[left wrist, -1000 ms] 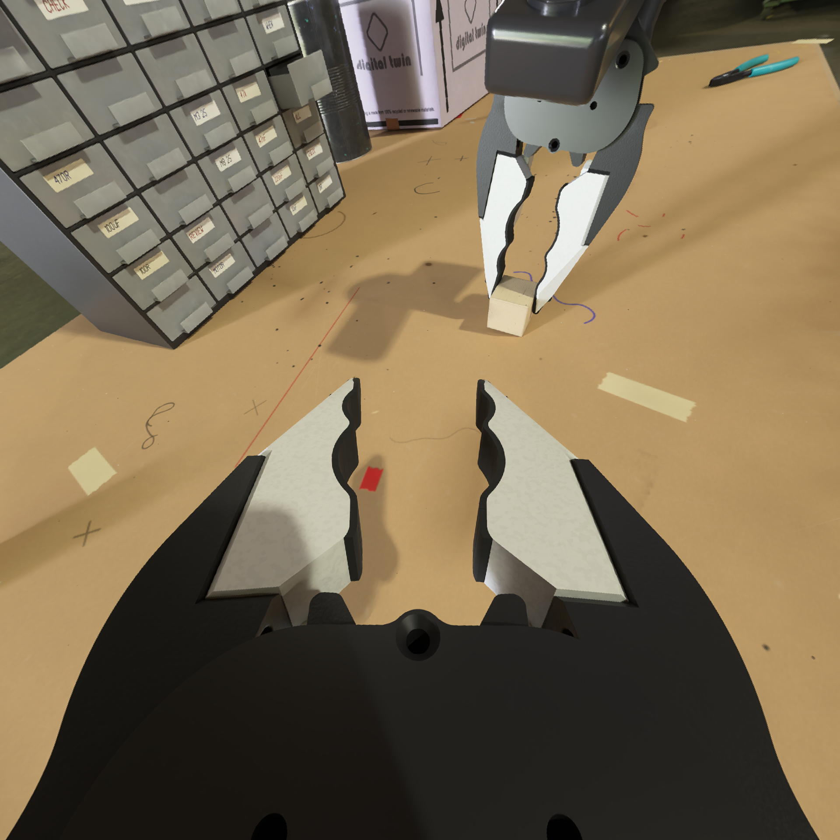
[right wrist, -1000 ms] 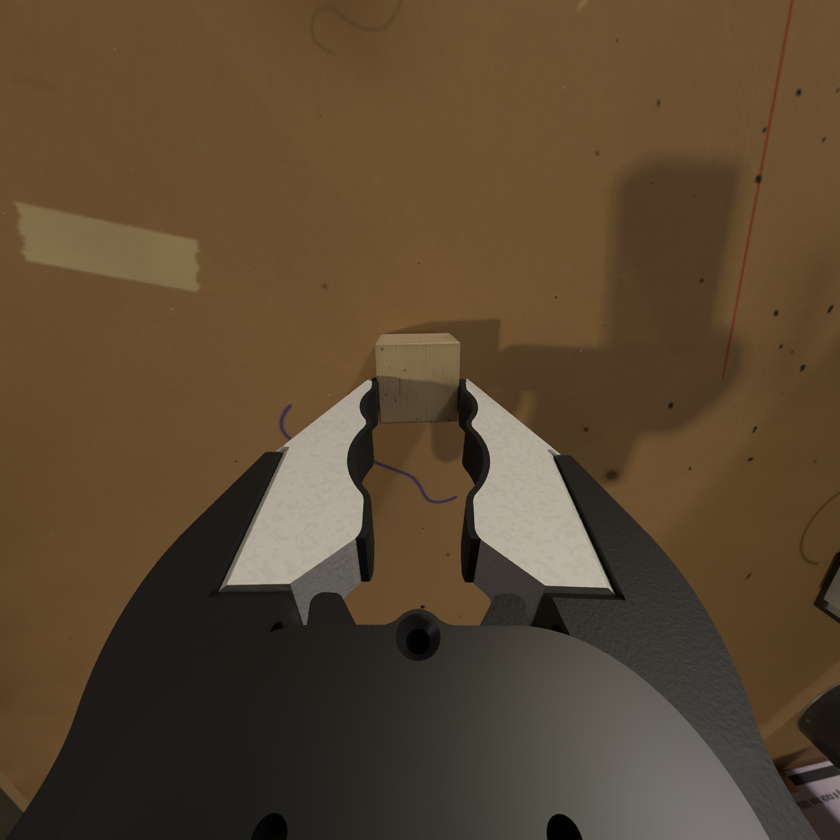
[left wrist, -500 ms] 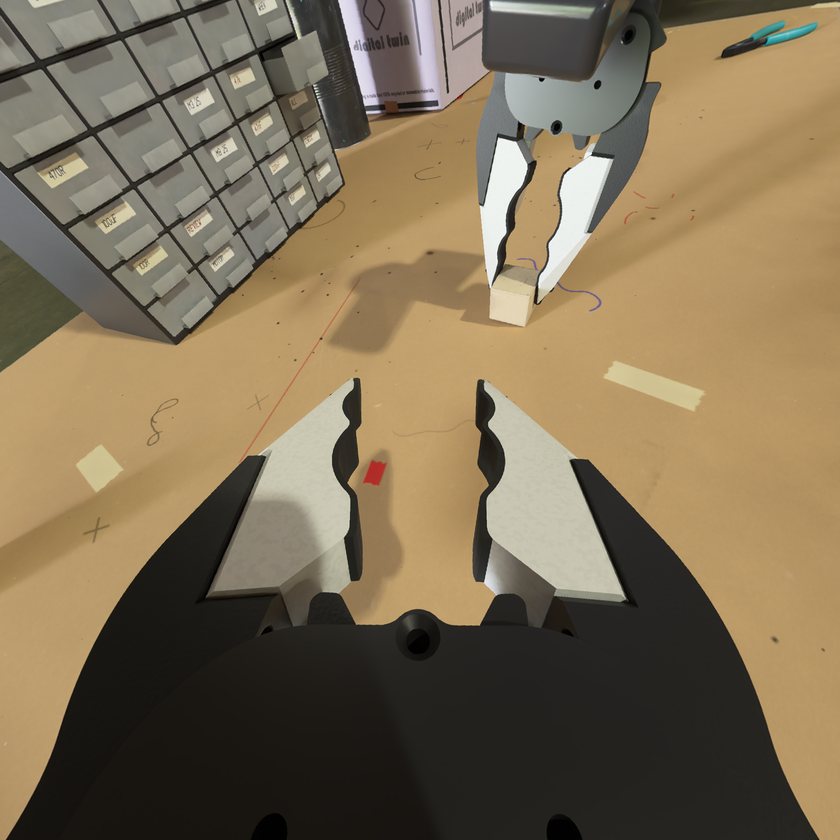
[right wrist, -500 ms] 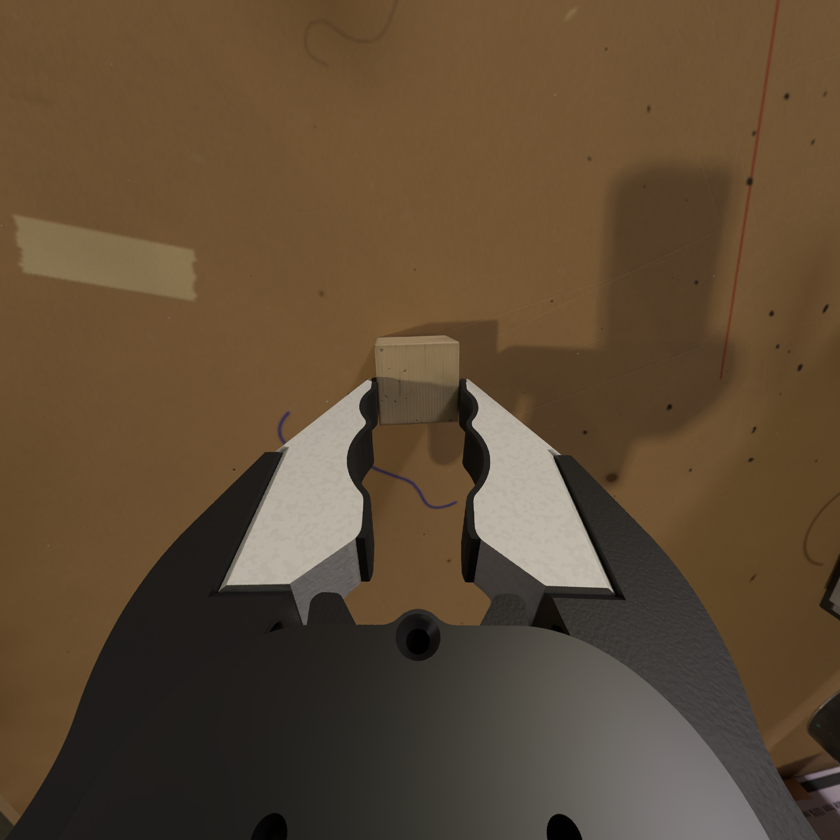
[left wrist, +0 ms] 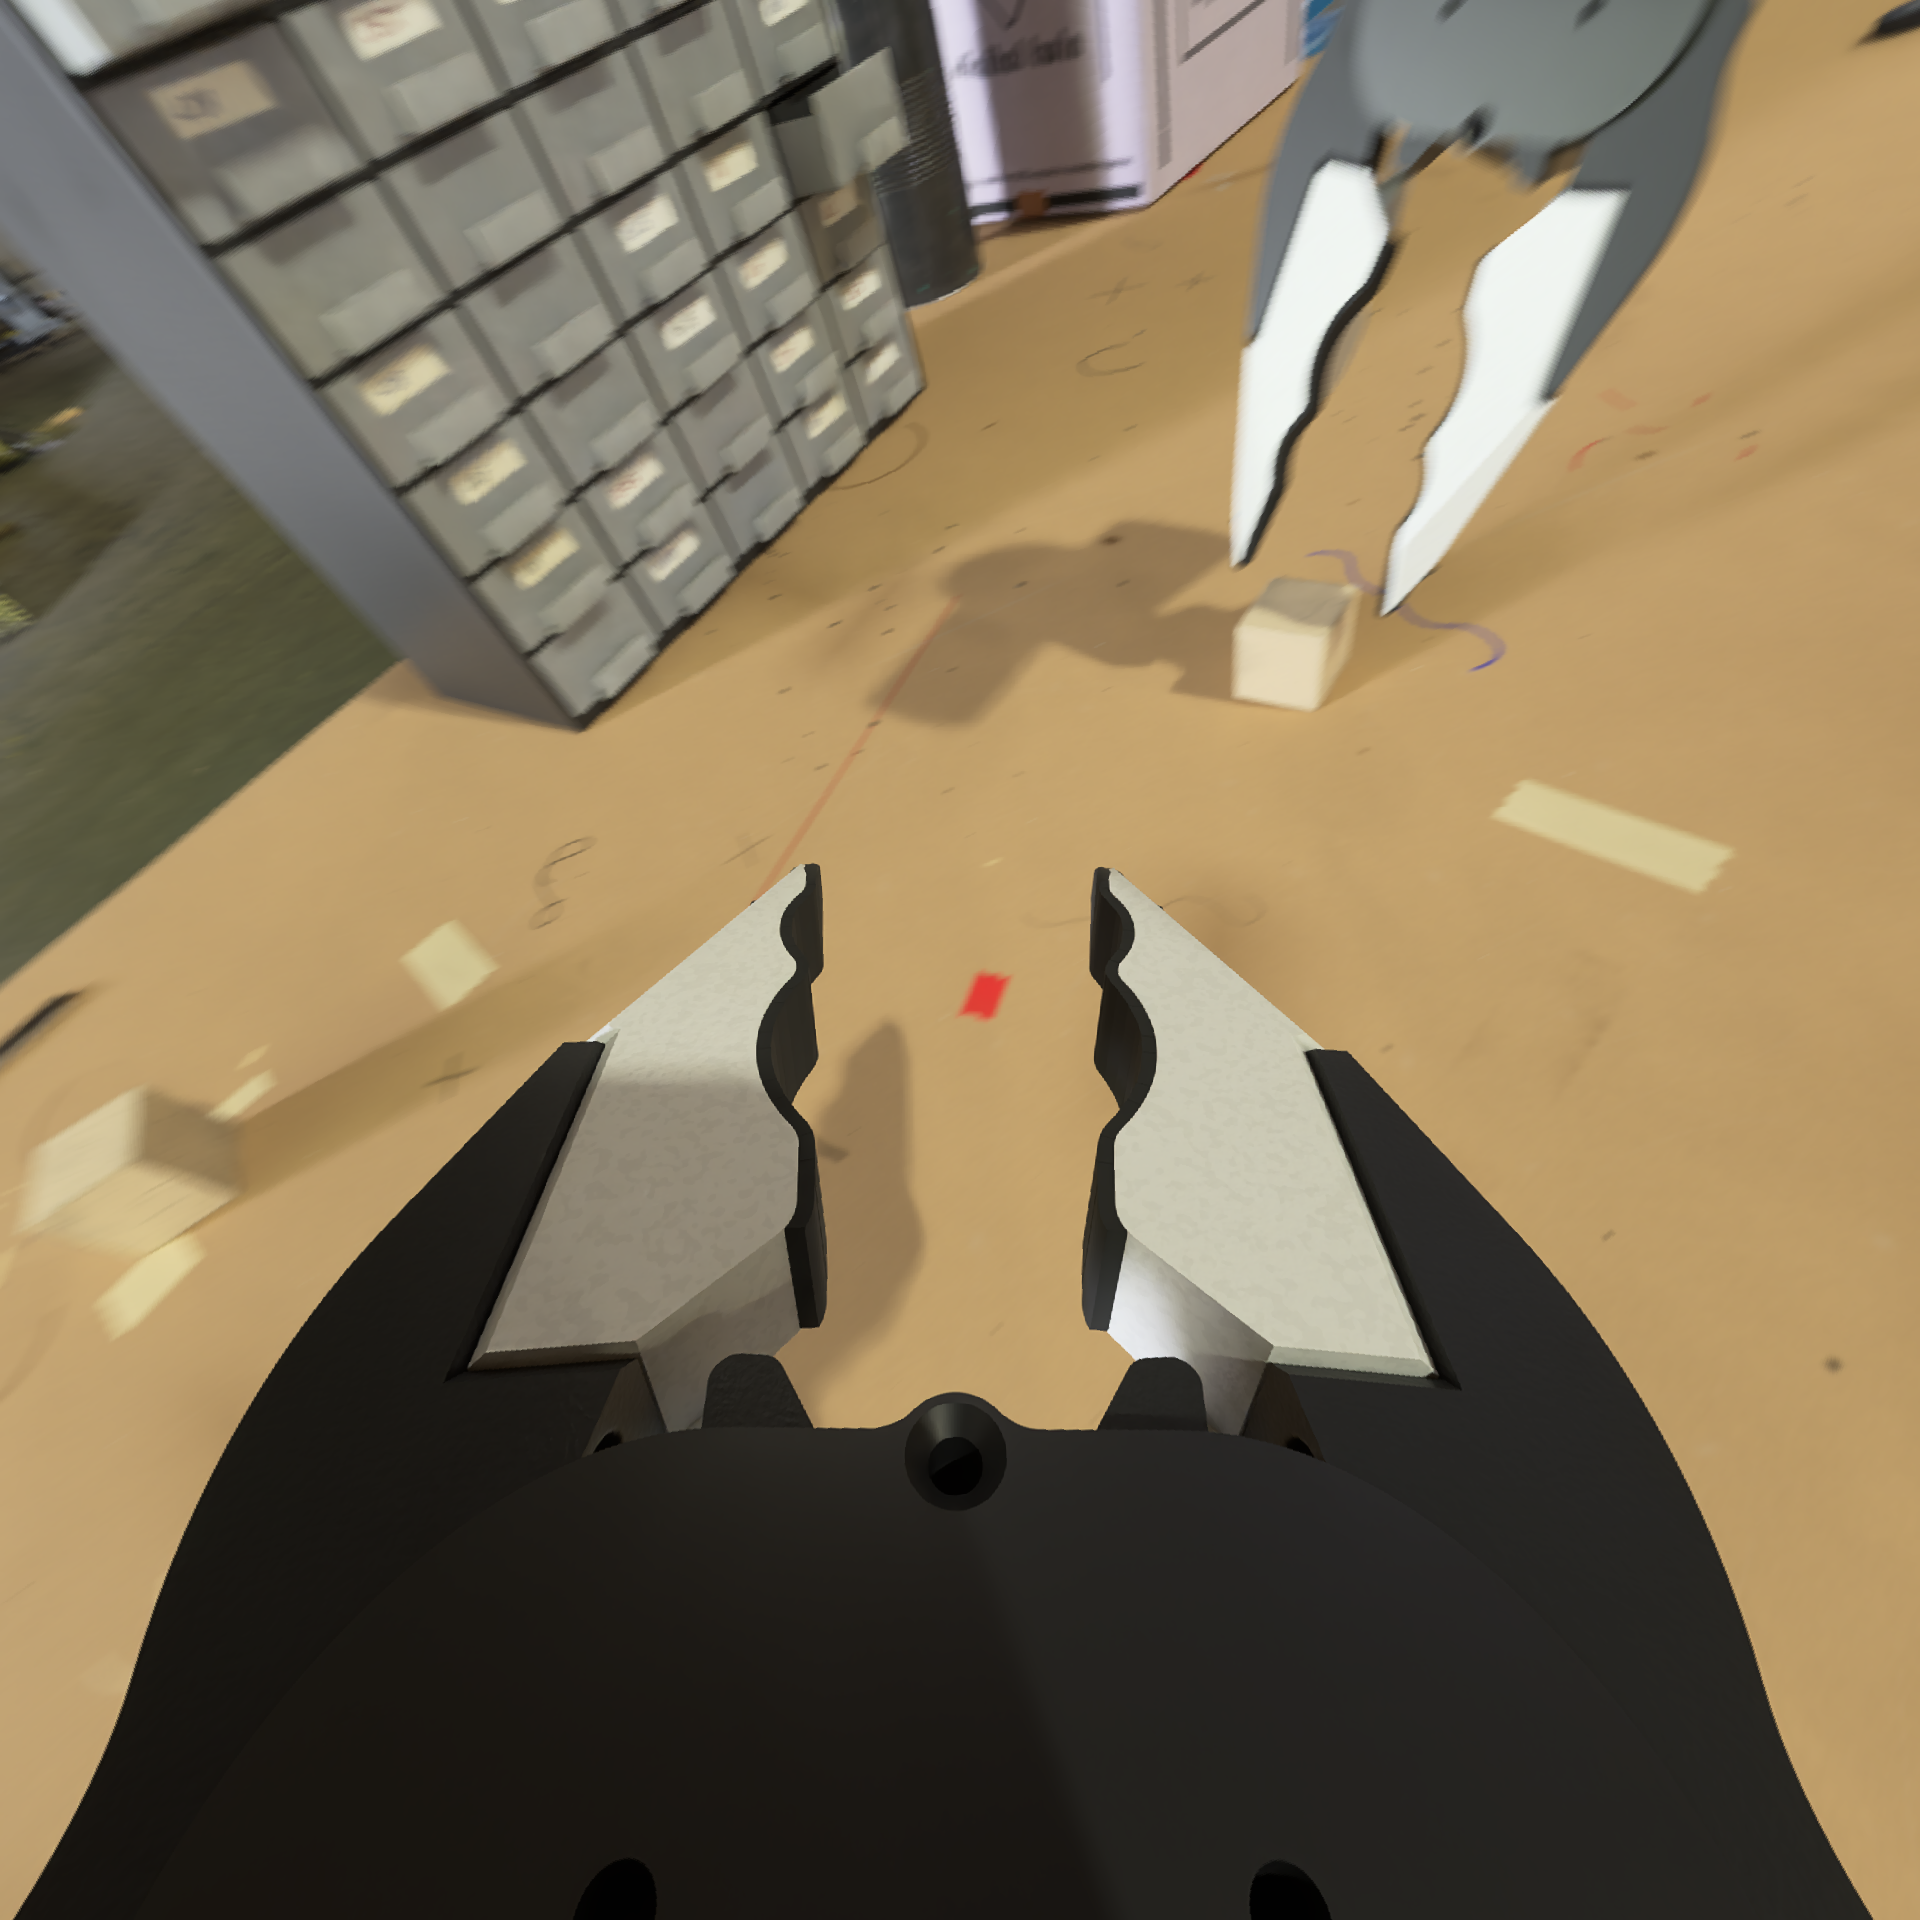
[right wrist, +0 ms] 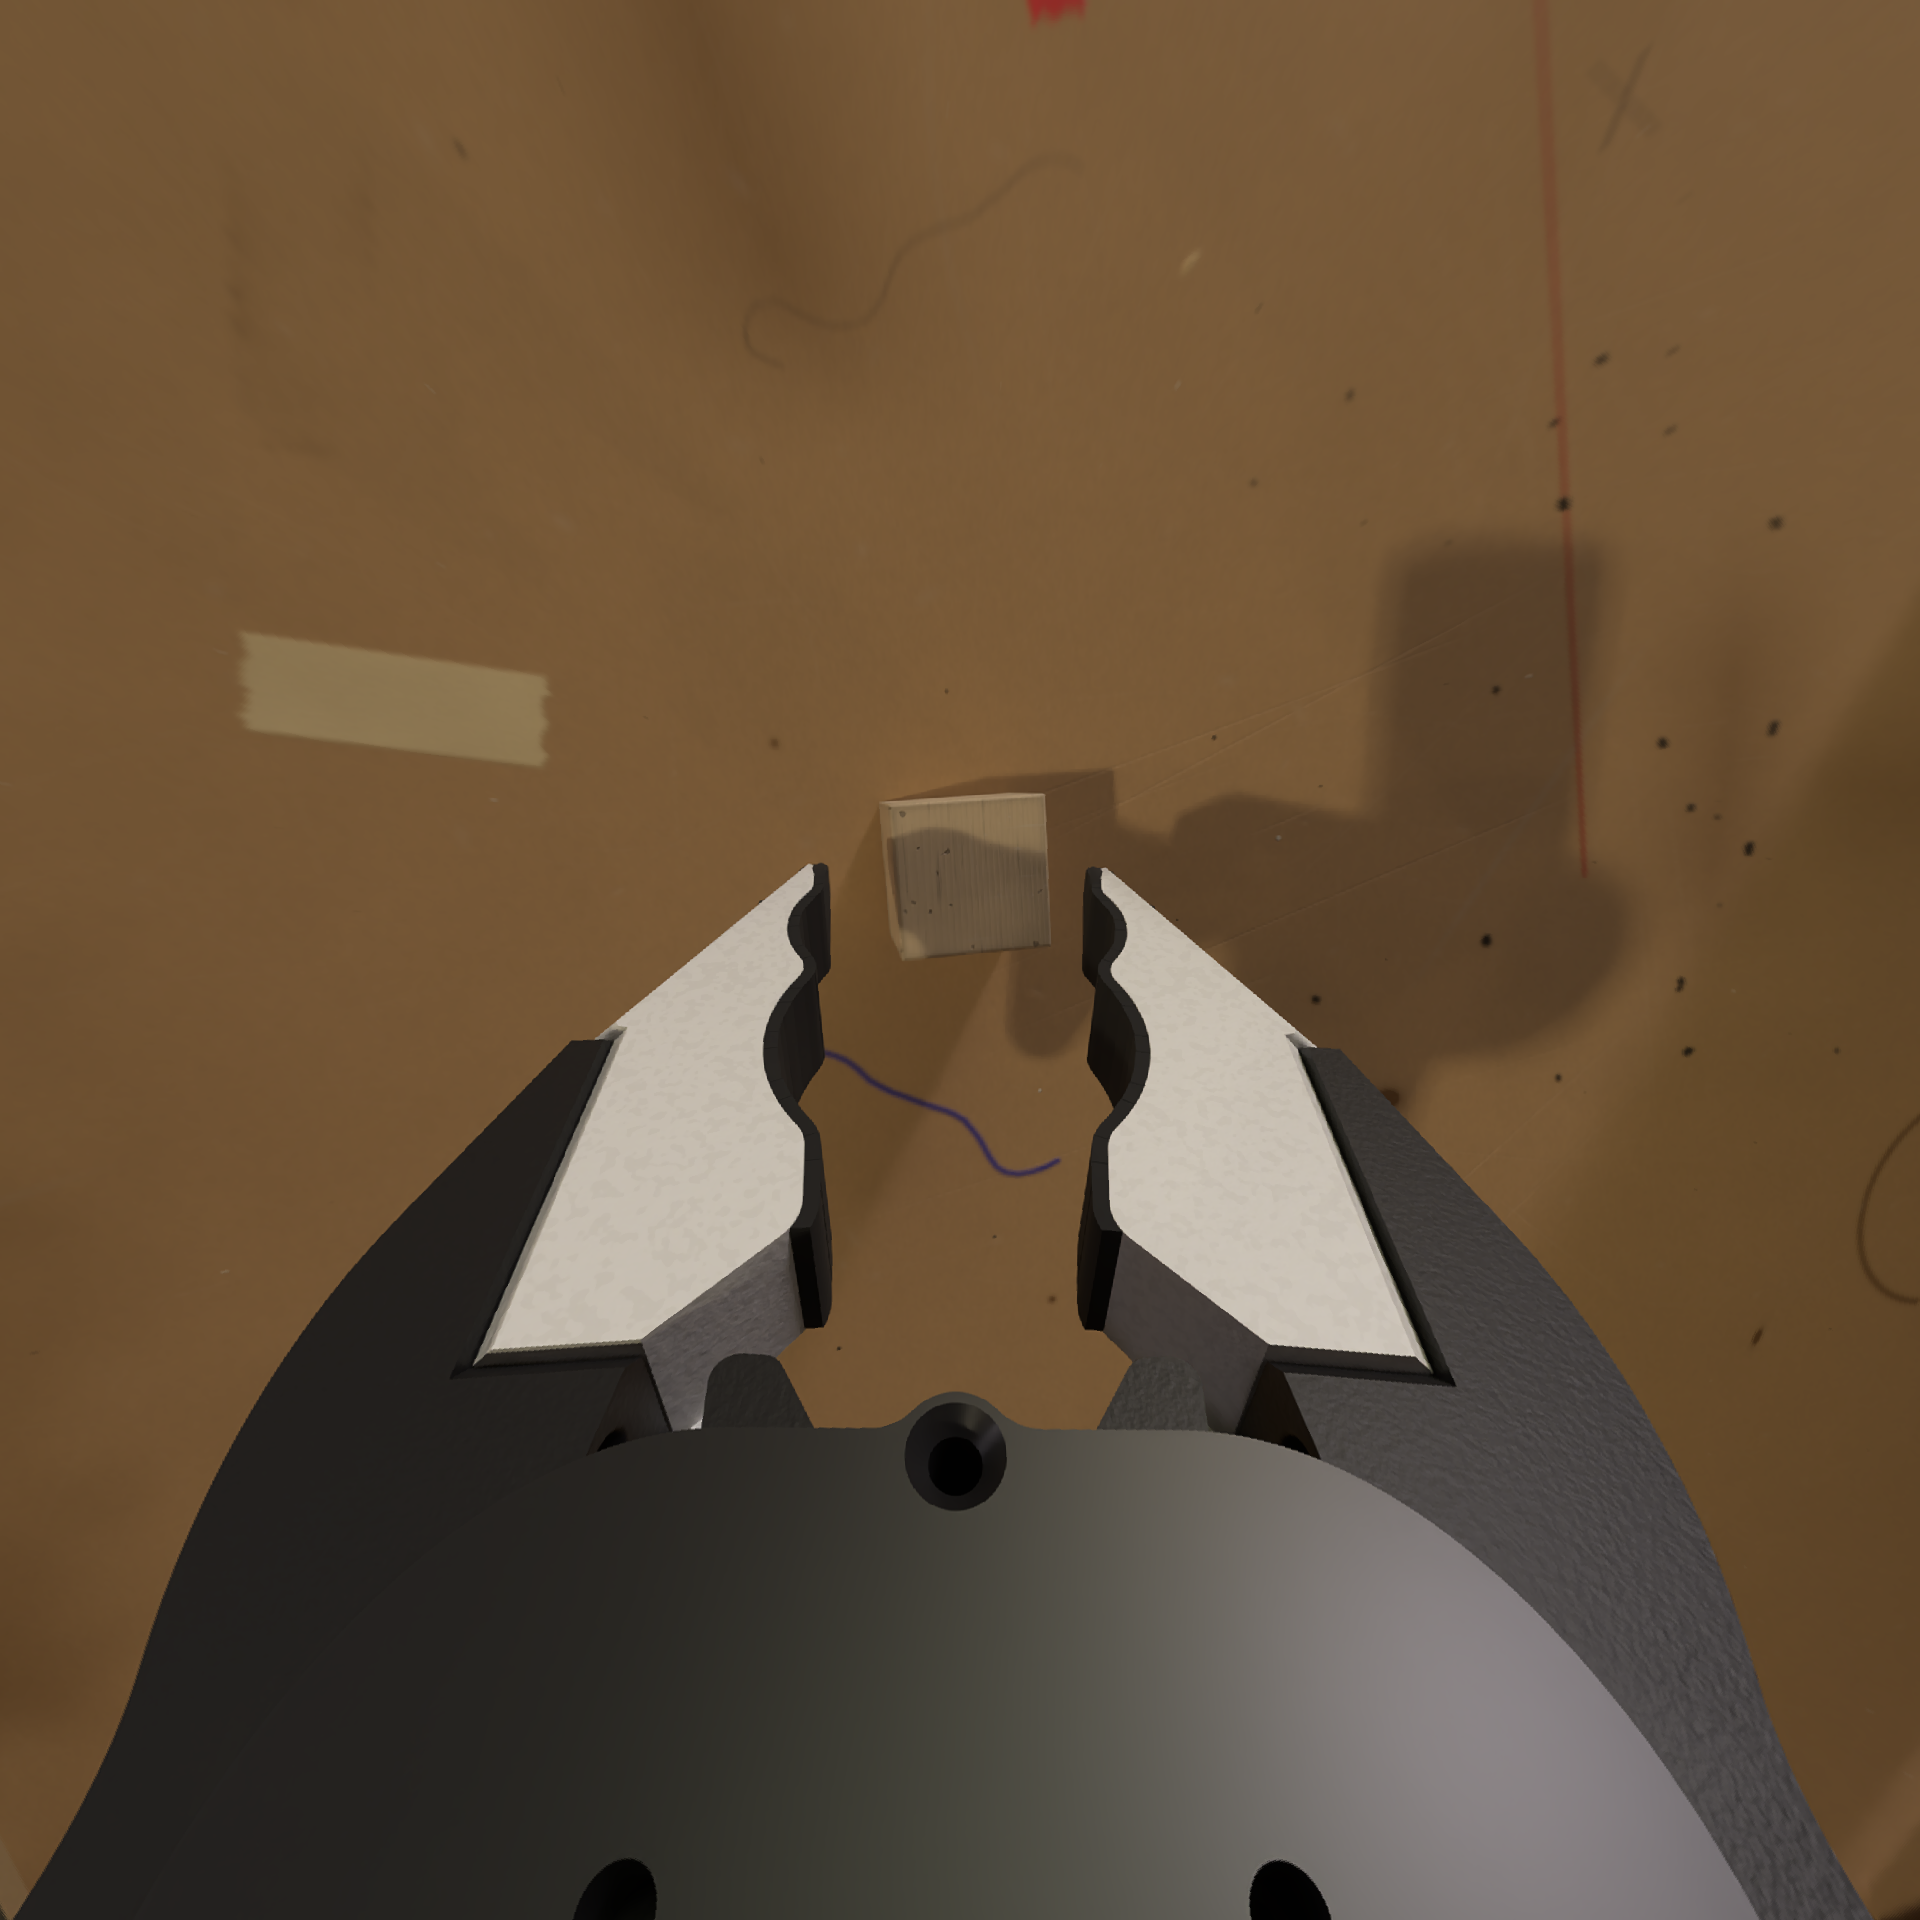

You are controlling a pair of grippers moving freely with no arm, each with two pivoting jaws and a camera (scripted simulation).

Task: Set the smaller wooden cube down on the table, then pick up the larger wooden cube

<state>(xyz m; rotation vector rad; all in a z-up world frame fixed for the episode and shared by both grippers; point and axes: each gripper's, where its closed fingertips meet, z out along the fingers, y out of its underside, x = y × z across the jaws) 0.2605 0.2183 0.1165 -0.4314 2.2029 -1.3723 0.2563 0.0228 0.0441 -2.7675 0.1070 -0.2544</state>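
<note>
The smaller wooden cube [right wrist: 966,875] is being seen resting on the desk [right wrist: 623,416], a pale block with fine straight grain, a few dark specks and crisp square edges, slightly turned against the line of the fingers. It is being flanked, not touched, by the right claw [right wrist: 956,883], whose jaws are being held wide with a clear gap on each side of the block. The fingers [right wrist: 707,1122] are being shown as flat, mottled off-white wedges with dark, wavy, scalloped inner edges, set in a matte, finely textured dark grey body. In the left wrist view the same cube [left wrist: 1294,642] is being seen standing just below the tips of the right claw [left wrist: 1314,582], which is being held above it and is blurred. The left claw [left wrist: 954,883] is being held wide and empty over the desk, its fingers of the same speckled white and black shape. The larger wooden cube [left wrist: 130,1174] is being seen well apart, at the far left of that view, blurred and pale. A small red patch [left wrist: 983,995] and strips of cream masking tape [left wrist: 1610,836] are being shown lying flat on the smooth tan desk surface. A grey drawer cabinet [left wrist: 540,343], a grid of small boxy drawers, is being seen standing at the upper left.
</note>
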